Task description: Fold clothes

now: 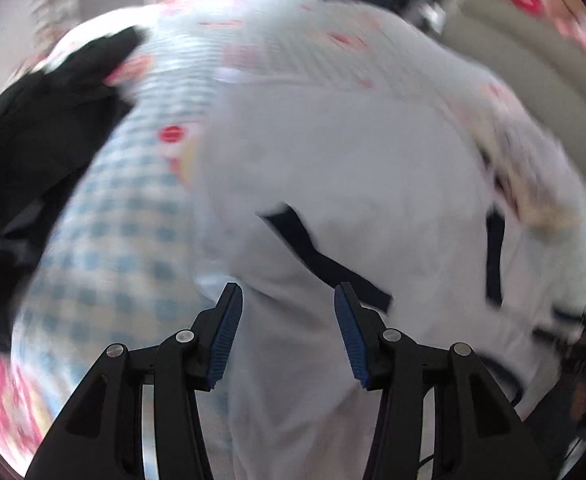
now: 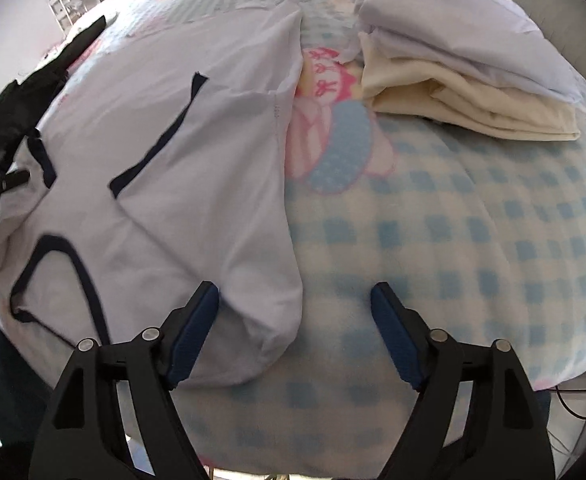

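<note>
Left gripper point(image 1: 288, 294): jaws stand about half open. White cloth fills the gap between the blue pads point(image 1: 225, 340), but the pads do not press on it. The view is blurred.
Right gripper point(image 2: 295, 294): jaws stand wide apart. The left pad lies just beside the garment's near corner; the right pad is over bare blanket. Nothing is gripped.
Garment: a white T-shirt point(image 2: 181, 184) with dark navy trim point(image 2: 161, 140) lies spread on the bed, to the left in the right wrist view. A sleeve or side panel is folded over the body, its navy cuff running diagonally. The navy-edged neckline point(image 2: 59, 248) sits near the bed's front edge. The near right corner of the shirt curls up between the right gripper's fingers.
Same garment, left wrist view: the white T-shirt point(image 1: 353, 168) fills the middle, with a navy band point(image 1: 325, 258) just ahead of the jaws.
Bed cover: a blue-and-cream checked blanket point(image 2: 473, 240) with a pink cartoon print point(image 2: 333, 120) lies under everything.
Folded stack: a white piece point(image 2: 453, 28) rests on a cream piece point(image 2: 473, 108), both folded, at the far right of the bed, well apart from the shirt.
Dark clothing point(image 2: 25, 92): a black heap lies at the bed's left edge, touching or just beside the shirt; which, I cannot tell.
Background: a pale upholstered surface point(image 1: 533, 72) stands beyond the bed; details are blurred.
</note>
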{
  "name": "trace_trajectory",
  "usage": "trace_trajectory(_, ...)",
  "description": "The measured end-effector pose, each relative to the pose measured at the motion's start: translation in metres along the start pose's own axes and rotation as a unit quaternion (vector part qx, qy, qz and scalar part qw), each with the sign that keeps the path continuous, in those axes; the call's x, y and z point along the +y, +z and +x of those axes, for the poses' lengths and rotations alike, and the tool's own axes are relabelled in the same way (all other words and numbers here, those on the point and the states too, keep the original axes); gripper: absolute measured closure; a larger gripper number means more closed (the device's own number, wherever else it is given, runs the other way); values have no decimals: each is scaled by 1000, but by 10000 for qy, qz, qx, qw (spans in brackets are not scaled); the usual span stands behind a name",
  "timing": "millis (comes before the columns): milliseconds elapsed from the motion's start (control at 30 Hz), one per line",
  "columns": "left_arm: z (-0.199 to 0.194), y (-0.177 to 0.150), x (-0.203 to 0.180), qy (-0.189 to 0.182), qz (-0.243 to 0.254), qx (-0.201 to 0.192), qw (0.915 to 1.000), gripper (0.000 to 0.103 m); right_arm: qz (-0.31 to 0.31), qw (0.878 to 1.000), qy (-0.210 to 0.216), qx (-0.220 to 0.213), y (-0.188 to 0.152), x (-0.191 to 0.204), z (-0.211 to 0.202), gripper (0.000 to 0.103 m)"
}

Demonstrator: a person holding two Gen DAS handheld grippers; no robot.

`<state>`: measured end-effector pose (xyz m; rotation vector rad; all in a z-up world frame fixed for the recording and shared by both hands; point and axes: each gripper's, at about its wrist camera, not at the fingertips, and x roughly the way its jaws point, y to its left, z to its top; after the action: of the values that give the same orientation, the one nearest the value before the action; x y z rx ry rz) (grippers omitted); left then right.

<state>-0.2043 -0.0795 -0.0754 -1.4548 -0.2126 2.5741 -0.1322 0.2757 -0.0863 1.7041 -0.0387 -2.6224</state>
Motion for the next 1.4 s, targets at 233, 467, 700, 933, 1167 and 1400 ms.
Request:
trace_trajectory(233,9,-70,-11,476,882,728,9923,53,59,9998,-21,196,-15,-8,13,24)
trace_trajectory(467,-40,-78,-8,236,802,-32,9965,52,-731,9951,-566,-354,-23,15,-18,24)
trace_trajectory(700,-10,-4,16,694,368,-238,9966,72,-193,9983,-114,-533,8,8,-20,24)
trace_trajectory(933,55,34,-12,514,850,500,9938,72,18,9995,-320,-76,38,7,10,24)
trace_trajectory(1167,41,28,-24,605,1014,523,9916,62,-208,9990,-381,-37,37,14,9,22)
trace_trajectory(1400,10,-37,6,571,481,799,9940,58,488,9961,718,144,-17,-9,-1,19)
